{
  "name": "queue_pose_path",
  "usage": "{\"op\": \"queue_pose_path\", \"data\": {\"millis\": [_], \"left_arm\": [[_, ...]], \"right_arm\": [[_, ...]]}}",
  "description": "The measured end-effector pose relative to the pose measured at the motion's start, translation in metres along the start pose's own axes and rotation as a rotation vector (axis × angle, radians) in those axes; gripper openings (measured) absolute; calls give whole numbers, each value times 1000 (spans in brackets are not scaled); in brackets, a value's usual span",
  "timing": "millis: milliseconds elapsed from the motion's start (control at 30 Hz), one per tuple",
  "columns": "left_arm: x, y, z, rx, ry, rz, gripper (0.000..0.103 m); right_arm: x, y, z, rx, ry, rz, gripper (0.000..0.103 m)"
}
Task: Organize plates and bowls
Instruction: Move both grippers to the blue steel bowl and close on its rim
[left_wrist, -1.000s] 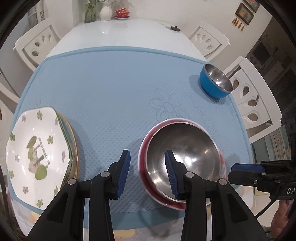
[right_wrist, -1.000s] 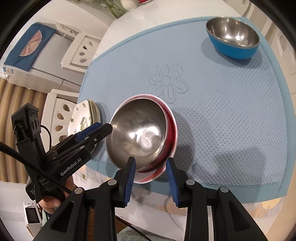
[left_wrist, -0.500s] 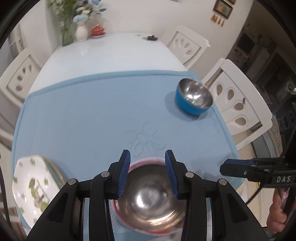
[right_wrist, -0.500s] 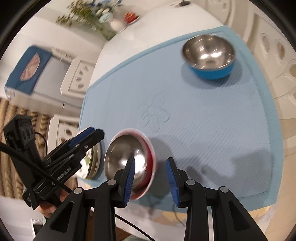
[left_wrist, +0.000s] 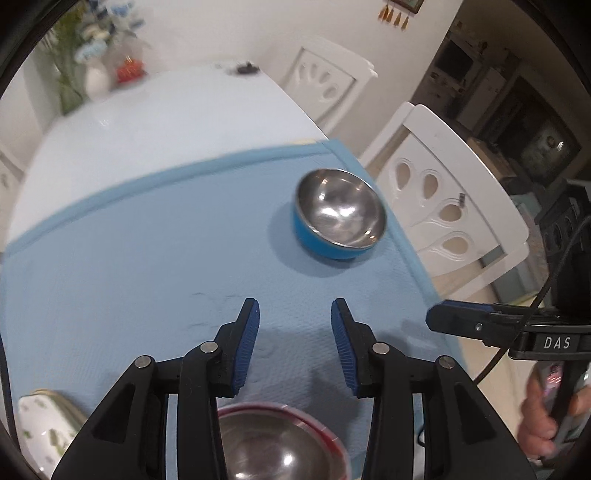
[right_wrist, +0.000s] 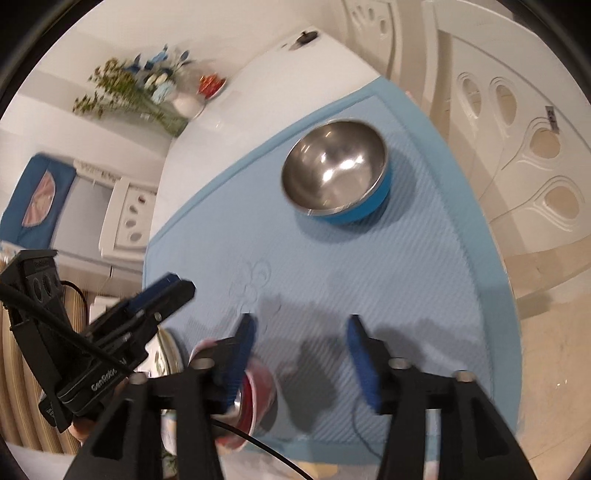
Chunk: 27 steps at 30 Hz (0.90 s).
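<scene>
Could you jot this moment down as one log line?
left gripper: opening, empty | right gripper: opening, empty | red bowl: on mat, near edge | blue bowl: far

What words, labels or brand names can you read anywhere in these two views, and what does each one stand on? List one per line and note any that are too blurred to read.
"DAS" – white letters on the black body of the right tongs, seen from the left wrist; the word runs out of view.
"GenRobo…" – white print on the black body of the left tongs, seen from the right wrist; its end is blurred.
Small tag on the white chair – too small to read.
</scene>
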<state>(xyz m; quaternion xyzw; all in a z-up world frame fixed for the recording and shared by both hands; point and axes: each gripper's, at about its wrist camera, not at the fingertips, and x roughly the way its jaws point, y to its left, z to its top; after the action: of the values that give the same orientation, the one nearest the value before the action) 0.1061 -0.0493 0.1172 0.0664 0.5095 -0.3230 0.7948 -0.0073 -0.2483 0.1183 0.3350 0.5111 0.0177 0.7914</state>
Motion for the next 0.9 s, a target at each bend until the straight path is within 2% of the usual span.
{"op": "queue_pose_path", "data": {"millis": [267,333,467,900], "left_arm": [[47,14,41,-133,79,-160,40],[55,13,50,-137,82,-168,41],[73,11,64,-144,94,-184,58],[132,11,95,-118,131,-199,57]], "right_arm": [[10,-16,40,29,-27,-19,56],[16,-19,49,39,-26,-22,56],[30,-26,65,51,-29,-49,56],[75,-54,99,82,-22,-127,56]]}}
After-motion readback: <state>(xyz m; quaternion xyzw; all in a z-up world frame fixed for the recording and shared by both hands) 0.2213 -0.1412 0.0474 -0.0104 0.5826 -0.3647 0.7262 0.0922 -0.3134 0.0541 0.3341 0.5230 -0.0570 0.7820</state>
